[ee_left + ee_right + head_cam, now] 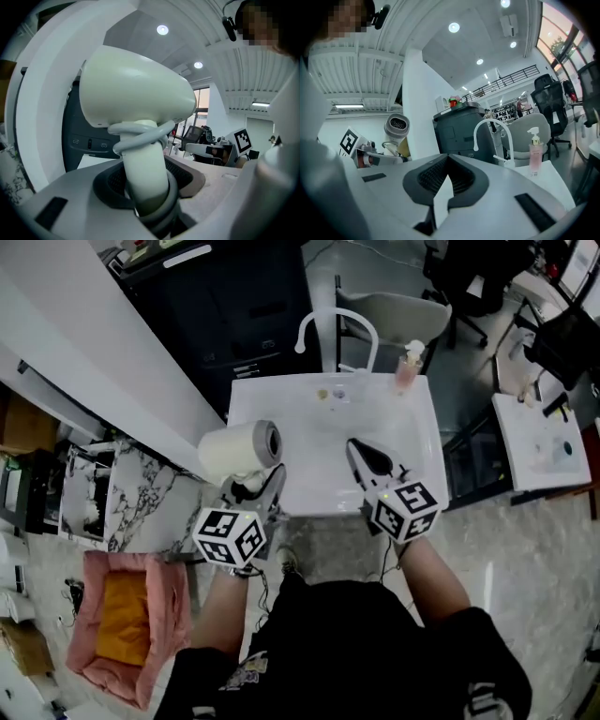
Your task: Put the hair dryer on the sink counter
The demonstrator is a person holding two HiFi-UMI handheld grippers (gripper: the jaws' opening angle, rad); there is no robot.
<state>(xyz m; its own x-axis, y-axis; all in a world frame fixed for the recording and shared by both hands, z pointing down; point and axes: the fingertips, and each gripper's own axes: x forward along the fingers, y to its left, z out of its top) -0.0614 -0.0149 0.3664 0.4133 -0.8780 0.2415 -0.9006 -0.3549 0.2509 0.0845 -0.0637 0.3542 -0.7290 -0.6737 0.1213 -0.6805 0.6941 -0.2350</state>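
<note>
Both forearms reach forward from the body, side by side, over the front edge of the white sink (424, 427). The left gripper (251, 487) sits at the sink's front left corner, marker cube toward the person, jaws pointing up and away. Its jaws stand wide and clamp the handle of the white hair dryer (242, 448), pads pressed on both sides of the handle in the left gripper view (146, 190). The hair dryer (136, 89) stands upright above the jaws, its cord (140, 137) looped round the top of the handle, barrel roughly level, over the counter's left front corner and carried by the gripper. The right gripper (369, 463) is just beside it to the right, over the basin's front, tilted forward; its jaws (447, 180) are pressed together with nothing in them. The faucet (336, 326) and a pink pump bottle (408, 365) stand at the back of the sink.
</note>
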